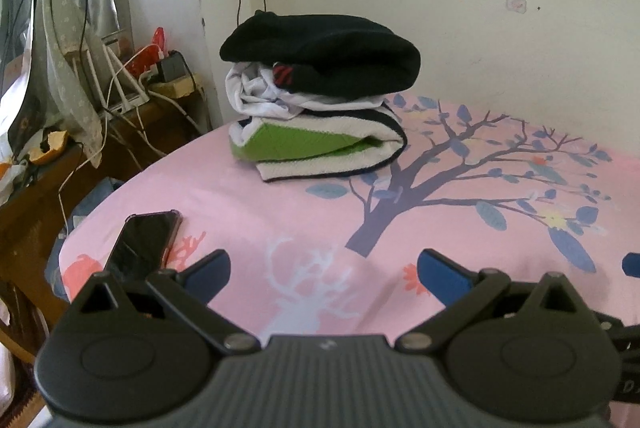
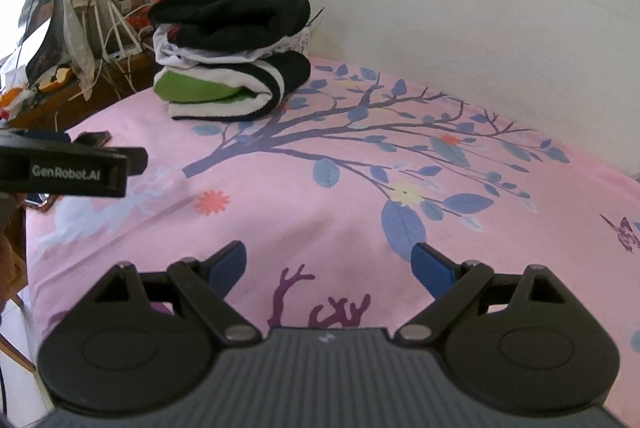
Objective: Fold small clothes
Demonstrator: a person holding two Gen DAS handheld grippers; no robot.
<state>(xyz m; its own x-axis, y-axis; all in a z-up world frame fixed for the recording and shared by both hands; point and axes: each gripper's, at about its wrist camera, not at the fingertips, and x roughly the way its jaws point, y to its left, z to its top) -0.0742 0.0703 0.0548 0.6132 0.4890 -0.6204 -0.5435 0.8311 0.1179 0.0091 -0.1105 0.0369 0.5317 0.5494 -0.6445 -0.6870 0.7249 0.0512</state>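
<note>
folded clothes stack [image 1: 316, 99] [image 2: 232, 55] sits at bed's far corner by wall, well beyond both finger pairs | left gripper [image 1: 324, 274] fingers spread, empty | right gripper [image 2: 330, 264] fingers spread, empty | phone [image 1: 144, 244] beside left fingertip | pink bedsheet [image 1: 280, 203] below

Pink bed [image 1: 304, 211] bears folded clothes stack [image 1: 320, 99], phone [image 1: 144, 244].
</note>
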